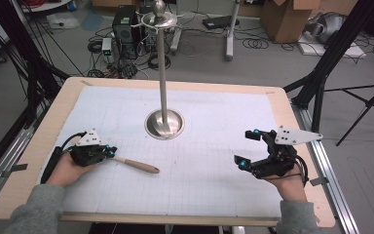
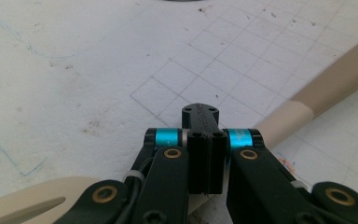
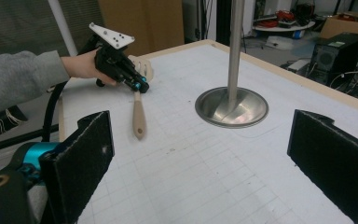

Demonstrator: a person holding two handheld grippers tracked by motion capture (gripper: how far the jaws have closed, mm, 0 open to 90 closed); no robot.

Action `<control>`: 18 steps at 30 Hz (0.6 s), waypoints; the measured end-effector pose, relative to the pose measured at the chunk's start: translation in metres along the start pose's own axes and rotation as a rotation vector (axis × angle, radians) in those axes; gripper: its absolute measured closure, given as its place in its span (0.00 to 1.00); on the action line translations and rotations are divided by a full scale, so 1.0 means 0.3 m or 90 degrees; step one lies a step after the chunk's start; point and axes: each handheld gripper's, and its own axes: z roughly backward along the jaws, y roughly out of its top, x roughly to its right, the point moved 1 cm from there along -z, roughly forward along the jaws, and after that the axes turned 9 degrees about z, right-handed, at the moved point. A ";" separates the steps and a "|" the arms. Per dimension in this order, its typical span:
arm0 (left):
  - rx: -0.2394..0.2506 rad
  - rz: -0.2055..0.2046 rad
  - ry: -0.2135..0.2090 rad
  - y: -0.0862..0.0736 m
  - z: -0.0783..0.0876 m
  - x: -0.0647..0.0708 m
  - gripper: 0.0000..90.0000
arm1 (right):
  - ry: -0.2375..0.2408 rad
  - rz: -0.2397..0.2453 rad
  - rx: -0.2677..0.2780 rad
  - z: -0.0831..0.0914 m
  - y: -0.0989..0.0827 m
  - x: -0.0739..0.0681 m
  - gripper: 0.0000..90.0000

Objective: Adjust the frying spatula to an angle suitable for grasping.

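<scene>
Matt wooden spatula [image 1: 135, 165], glossy metal stand [image 1: 164, 123], rough white mat [image 1: 214, 146].

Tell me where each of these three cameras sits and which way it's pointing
High view: above the person's table edge, facing forward and down on the white mat and metal stand; both forearms, left gripper, right gripper.
Left gripper view: rides the left gripper, aimed down at the mat; jaws shut on the slotted spatula.
Right gripper view: rides the open right gripper, facing across the table to the stand.
Shared: the high and right gripper views show the left gripper holding the spatula.
</scene>
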 end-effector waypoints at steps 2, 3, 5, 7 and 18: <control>0.001 0.005 0.001 -0.002 0.003 0.003 1.00 | 0.000 -0.001 0.000 0.000 0.000 0.000 0.07; 0.001 0.005 -0.002 -0.004 0.006 0.003 1.00 | 0.000 0.000 0.000 0.000 0.000 0.000 0.07; 0.004 0.010 -0.009 -0.007 0.016 0.005 1.00 | 0.001 0.000 0.001 0.002 0.000 0.000 0.07; 0.008 0.015 -0.009 -0.011 0.026 0.009 1.00 | -0.001 0.001 0.004 0.004 0.000 0.001 0.07; 0.004 0.014 0.001 -0.030 0.054 0.029 1.00 | 0.002 -0.002 0.001 0.003 -0.001 0.003 0.07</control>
